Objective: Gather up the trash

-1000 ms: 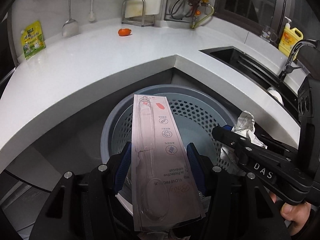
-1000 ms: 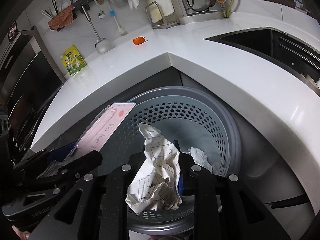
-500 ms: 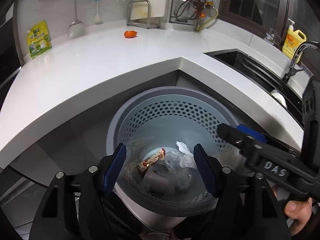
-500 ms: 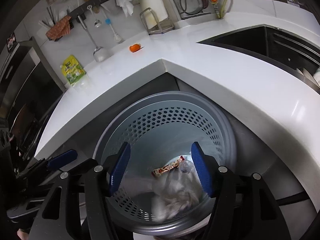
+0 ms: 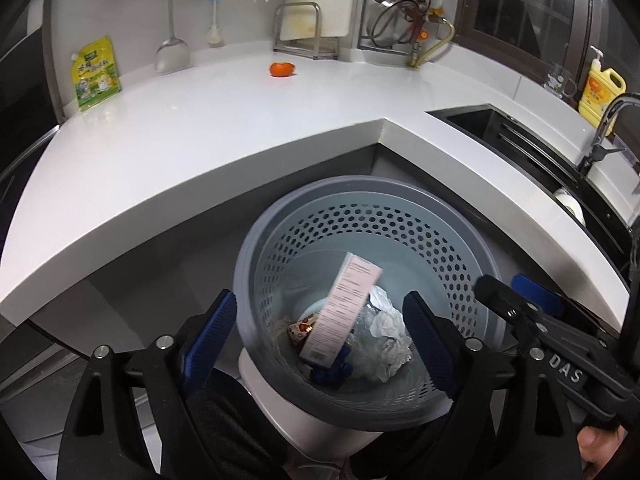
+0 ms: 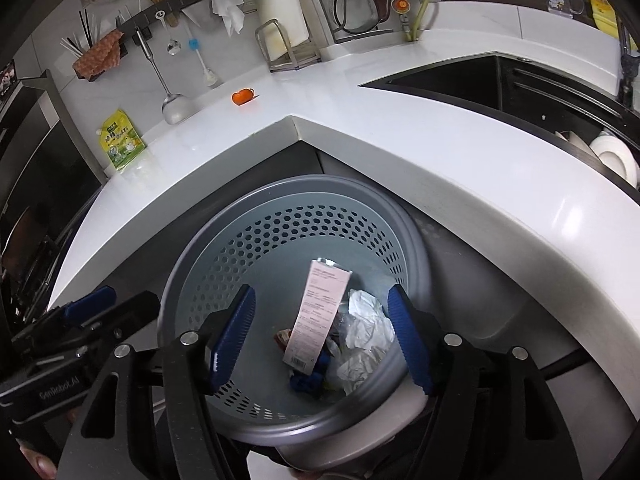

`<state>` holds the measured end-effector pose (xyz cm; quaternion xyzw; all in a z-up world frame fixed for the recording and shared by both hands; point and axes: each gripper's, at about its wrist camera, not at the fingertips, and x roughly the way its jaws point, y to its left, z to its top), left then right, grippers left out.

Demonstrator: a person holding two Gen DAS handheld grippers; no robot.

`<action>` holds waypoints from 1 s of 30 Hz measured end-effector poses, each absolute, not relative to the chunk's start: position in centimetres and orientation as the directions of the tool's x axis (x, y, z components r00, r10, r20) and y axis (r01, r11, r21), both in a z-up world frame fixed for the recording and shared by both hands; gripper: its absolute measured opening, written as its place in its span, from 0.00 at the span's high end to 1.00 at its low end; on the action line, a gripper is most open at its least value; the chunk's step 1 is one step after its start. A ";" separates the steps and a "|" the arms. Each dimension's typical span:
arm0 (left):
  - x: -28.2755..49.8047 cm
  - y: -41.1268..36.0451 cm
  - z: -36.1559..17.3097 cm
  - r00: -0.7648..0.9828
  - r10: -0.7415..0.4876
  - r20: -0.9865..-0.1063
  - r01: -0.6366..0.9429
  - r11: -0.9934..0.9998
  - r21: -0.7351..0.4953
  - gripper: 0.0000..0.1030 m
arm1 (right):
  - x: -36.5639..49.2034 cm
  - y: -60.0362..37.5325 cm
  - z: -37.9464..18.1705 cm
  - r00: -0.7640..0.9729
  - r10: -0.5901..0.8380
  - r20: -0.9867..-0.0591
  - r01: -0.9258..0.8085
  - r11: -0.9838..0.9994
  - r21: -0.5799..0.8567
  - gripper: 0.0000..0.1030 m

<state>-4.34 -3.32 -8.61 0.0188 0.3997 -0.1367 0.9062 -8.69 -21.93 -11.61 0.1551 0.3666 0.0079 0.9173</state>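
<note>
White counter [image 5: 224, 128] wraps the kitchen corner, and down below its inner angle sits the grey perforated bin [image 5: 472, 252], filling the lower middle of both wrist views. Left gripper [image 5: 320, 344] hangs over the bin mouth, blue pads spread wide, nothing between them. Right gripper [image 6: 320, 340] hangs over the bin too, fingers parted and empty; in the left view it pokes in at four o'clock. Inside the bin, a flat pink package [image 5: 340, 312] leans on end, its printed back facing up, top edge toward twelve o'clock. Just beside it at three o'clock lies crumpled white paper [image 5: 390, 344], touching clear plastic wrap. At the package's eight o'clock peeks a small snack wrapper [image 5: 300, 330], and at its foot something dark blue [image 5: 330, 372], possibly a glove, hard to tell. Up on the counter at twelve o'clock rests an orange fruit [image 5: 282, 69], well apart from a yellow-green pouch [image 5: 95, 73] propped against the wall at ten o'clock.
</note>
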 end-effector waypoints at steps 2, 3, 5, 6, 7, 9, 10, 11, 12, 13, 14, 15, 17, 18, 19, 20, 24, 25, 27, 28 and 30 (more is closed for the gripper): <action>-4.5 -3.1 -8.5 0.654 -0.222 -0.723 0.251 0.965 -0.070 0.12 | -9.0 -21.7 -11.5 0.732 0.114 -0.672 0.105 0.955 0.276 0.34; -4.5 -3.0 -8.4 0.657 -0.220 -0.721 0.247 0.967 -0.069 0.11 | -9.2 -21.5 -11.5 0.731 0.106 -0.674 0.106 0.958 0.266 0.34; -4.6 -2.8 -8.2 0.663 -0.209 -0.719 0.237 0.969 -0.062 0.11 | -9.4 -21.2 -11.5 0.730 0.092 -0.677 0.109 0.962 0.249 0.32; -4.6 -2.8 -8.2 0.665 -0.204 -0.719 0.235 0.970 -0.058 0.10 | -9.6 -21.1 -11.6 0.730 0.089 -0.678 0.110 0.963 0.245 0.32; -4.6 -2.8 -8.2 0.666 -0.198 -0.719 0.232 0.971 -0.053 0.09 | -9.7 -21.0 -11.6 0.729 0.085 -0.679 0.112 0.964 0.240 0.32; -4.7 -2.7 -8.2 0.666 -0.190 -0.722 0.228 0.973 -0.046 0.08 | -9.9 -20.9 -11.8 0.726 0.075 -0.684 0.118 0.966 0.231 0.32; -4.7 -2.7 -8.3 0.665 -0.187 -0.723 0.227 0.973 -0.044 0.07 | -10.0 -20.8 -11.8 0.724 0.072 -0.686 0.120 0.966 0.228 0.32; -4.7 -2.7 -8.3 0.665 -0.185 -0.724 0.225 0.974 -0.042 0.07 | -10.0 -20.8 -11.8 0.722 0.070 -0.688 0.122 0.967 0.225 0.32; -4.7 -2.6 -8.3 0.666 -0.182 -0.724 0.222 0.974 -0.040 0.06 | -10.1 -20.8 -11.9 0.721 0.066 -0.689 0.124 0.967 0.223 0.32; -4.7 -2.6 -8.3 0.666 -0.177 -0.725 0.219 0.975 -0.037 0.06 | -10.1 -20.8 -11.9 0.721 0.062 -0.690 0.127 0.967 0.219 0.32; -4.6 -2.6 -8.4 0.665 -0.171 -0.727 0.213 0.976 -0.035 0.06 | -10.1 -20.8 -11.9 0.721 0.058 -0.691 0.130 0.967 0.218 0.32; -4.7 -2.5 -8.4 0.664 -0.169 -0.729 0.211 0.977 -0.034 0.06 | -10.2 -20.8 -11.8 0.721 0.057 -0.690 0.133 0.967 0.218 0.32; -4.6 -2.4 -8.5 0.664 -0.158 -0.731 0.203 0.979 -0.026 0.06 | -10.2 -20.8 -11.7 0.722 0.053 -0.690 0.137 0.966 0.218 0.32; -4.6 -2.4 -8.5 0.666 -0.151 -0.731 0.200 0.980 -0.020 0.06 | -10.3 -20.8 -11.7 0.723 0.050 -0.689 0.139 0.966 0.216 0.32; -4.7 -2.4 -8.5 0.667 -0.147 -0.731 0.198 0.980 -0.016 0.06 | -10.3 -20.8 -11.6 0.725 0.047 -0.688 0.141 0.966 0.215 0.31; -4.6 -2.4 -8.5 0.666 -0.145 -0.732 0.197 0.980 -0.014 0.06 | -10.3 -20.8 -11.6 0.725 0.046 -0.687 0.142 0.966 0.215 0.31; -4.7 -2.2 -8.7 0.662 -0.135 -0.737 0.188 0.982 -0.012 0.06 | -10.4 -20.6 -11.4 0.730 0.038 -0.682 0.144 0.967 0.208 0.30; -4.7 -2.2 -8.7 0.660 -0.132 -0.740 0.185 0.983 -0.011 0.06 | -10.4 -20.5 -11.4 0.730 0.037 -0.682 0.144 0.968 0.207 0.29; -4.6 -2.2 -8.8 0.656 -0.127 -0.744 0.180 0.984 -0.010 0.06 | -10.4 -20.5 -11.4 0.729 0.036 -0.683 0.144 0.968 0.205 0.29; -4.5 -2.1 -8.8 0.655 -0.125 -0.745 0.178 0.984 -0.009 0.06 | -10.4 -20.5 -11.4 0.729 0.035 -0.683 0.145 0.968 0.204 0.29; -4.5 -2.2 -8.9 0.656 -0.118 -0.746 0.174 0.985 -0.003 0.06 | -10.5 -20.5 -11.4 0.728 0.034 -0.684 0.146 0.968 0.204 0.29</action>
